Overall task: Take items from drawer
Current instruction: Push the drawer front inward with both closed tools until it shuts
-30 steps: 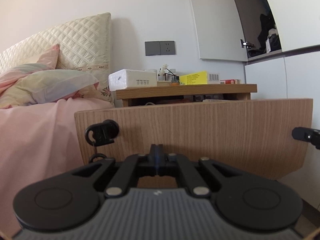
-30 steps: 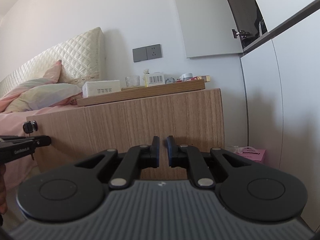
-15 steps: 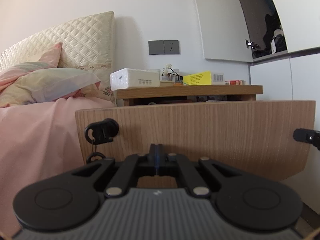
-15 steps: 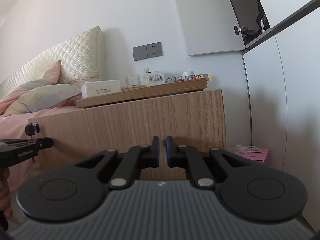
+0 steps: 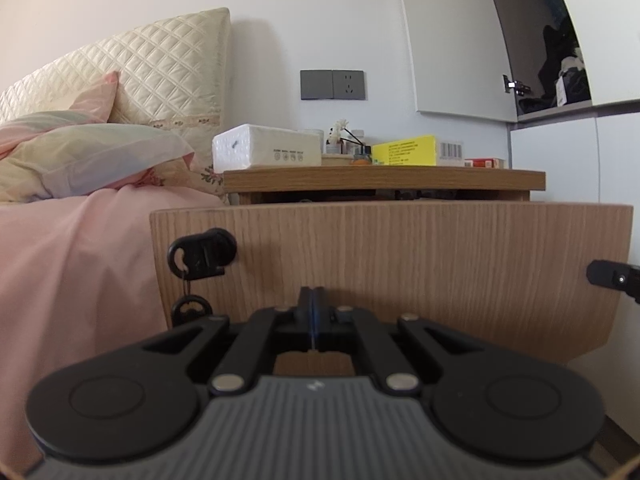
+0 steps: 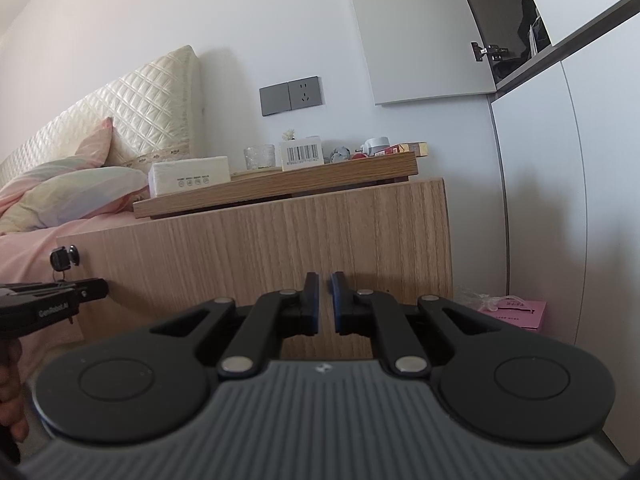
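Tongs before the pulled-out drawer: left tongs [image 5: 313, 312] pressed together, right tongs [image 6: 324, 300] nearly closed with a thin gap, neither pinching anything.

Drawer front [image 5: 400, 264] stands forward of the nightstand surface [image 5: 384, 179] at 12 o'clock; its contents are hidden behind the panel, so their weight and grip points cannot be told. Key [image 5: 202, 254] sits in the lock at 10 o'clock. Both tongs are held low and level, below the drawer rim; reaching in likely calls for lifting over it.

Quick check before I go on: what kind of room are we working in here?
Most likely a bedroom. A bed with pink bedding and a quilted headboard stands beside a wooden nightstand with its drawer pulled out, next to white wardrobe doors.
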`<move>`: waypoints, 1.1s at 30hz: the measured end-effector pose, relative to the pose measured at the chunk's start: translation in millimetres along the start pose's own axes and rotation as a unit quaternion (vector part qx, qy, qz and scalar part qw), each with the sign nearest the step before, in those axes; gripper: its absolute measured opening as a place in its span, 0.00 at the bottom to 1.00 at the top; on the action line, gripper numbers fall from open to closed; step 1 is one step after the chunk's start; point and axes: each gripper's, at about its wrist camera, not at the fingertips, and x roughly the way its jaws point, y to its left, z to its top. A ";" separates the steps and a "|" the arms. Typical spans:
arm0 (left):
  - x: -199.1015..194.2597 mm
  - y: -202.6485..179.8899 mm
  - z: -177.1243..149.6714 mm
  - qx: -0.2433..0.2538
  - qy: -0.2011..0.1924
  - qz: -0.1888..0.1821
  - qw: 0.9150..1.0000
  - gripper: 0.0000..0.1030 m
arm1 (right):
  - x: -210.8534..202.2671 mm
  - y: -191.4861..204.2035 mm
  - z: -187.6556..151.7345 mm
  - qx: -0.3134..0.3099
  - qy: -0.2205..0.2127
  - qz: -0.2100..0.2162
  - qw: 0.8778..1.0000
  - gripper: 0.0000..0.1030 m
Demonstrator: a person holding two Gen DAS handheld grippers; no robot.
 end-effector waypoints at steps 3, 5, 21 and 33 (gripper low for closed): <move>10.5 -2.0 2.0 0.002 0.003 0.002 1.000 0.01 | 10.1 -2.2 1.0 -0.004 0.000 0.002 1.000 0.08; 17.7 -1.1 3.5 -0.003 0.005 0.001 1.000 0.01 | 16.4 -3.7 1.3 -0.006 0.000 0.004 1.000 0.08; 74.0 -7.3 9.5 0.022 -0.003 0.005 1.000 0.01 | 67.7 -20.5 1.5 -0.004 -0.010 0.012 1.000 0.08; 109.4 -9.1 13.0 0.032 -0.012 0.001 0.999 0.01 | 100.3 -30.9 0.8 -0.014 -0.017 0.016 1.000 0.08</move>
